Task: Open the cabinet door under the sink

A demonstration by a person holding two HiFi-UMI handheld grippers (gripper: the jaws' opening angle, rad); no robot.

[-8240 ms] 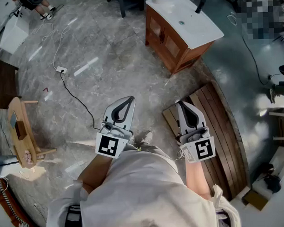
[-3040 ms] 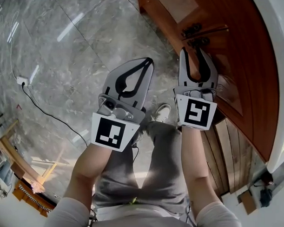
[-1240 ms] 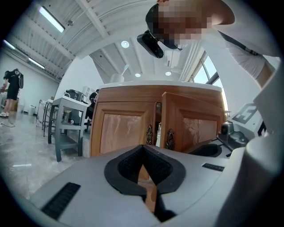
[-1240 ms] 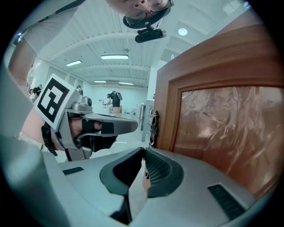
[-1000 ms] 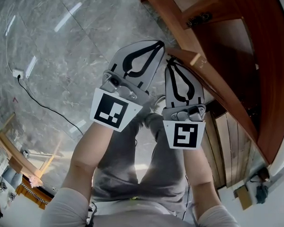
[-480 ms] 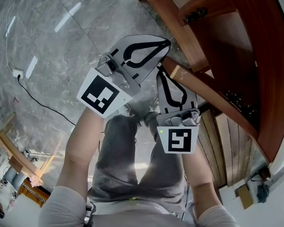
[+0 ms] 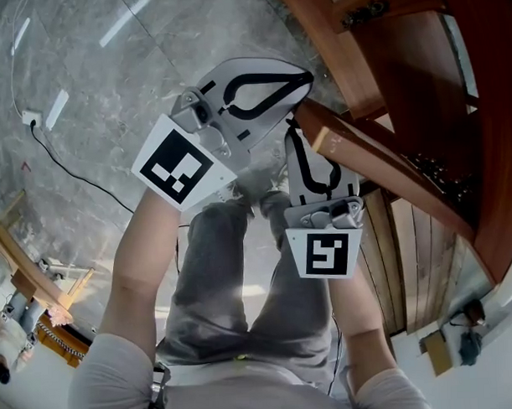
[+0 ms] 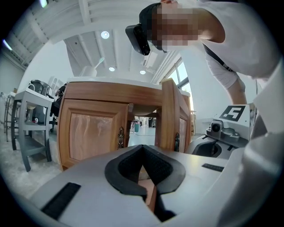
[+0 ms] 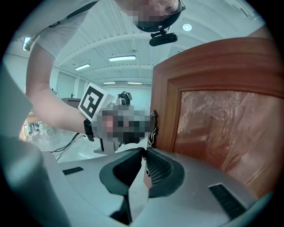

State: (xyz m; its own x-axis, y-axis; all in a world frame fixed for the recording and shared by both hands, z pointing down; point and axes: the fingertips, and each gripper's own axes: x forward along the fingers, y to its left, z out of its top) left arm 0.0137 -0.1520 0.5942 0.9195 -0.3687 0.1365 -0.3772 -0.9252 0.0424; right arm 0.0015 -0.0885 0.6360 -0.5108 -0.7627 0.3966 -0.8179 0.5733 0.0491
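below the white sink top [image 8: 111,80]: cabinet door [image 7: 367,158], swung well out from the cabinet [image 8: 93,133]. handle [image 9: 153,128] on its free edge, pinched in the right gripper [image 7: 297,127]. left gripper [image 7: 304,72] just beside it, jaws pressed together, empty. handling: draw along the hinge arc with a steady pinch and no twist. change: three seconds ago the door was shut and the right gripper spread.

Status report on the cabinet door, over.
Left gripper shut, empty, beside the door's edge. Right gripper shut on the door handle. Cabinet door stands partly open. Nothing seen in the way.
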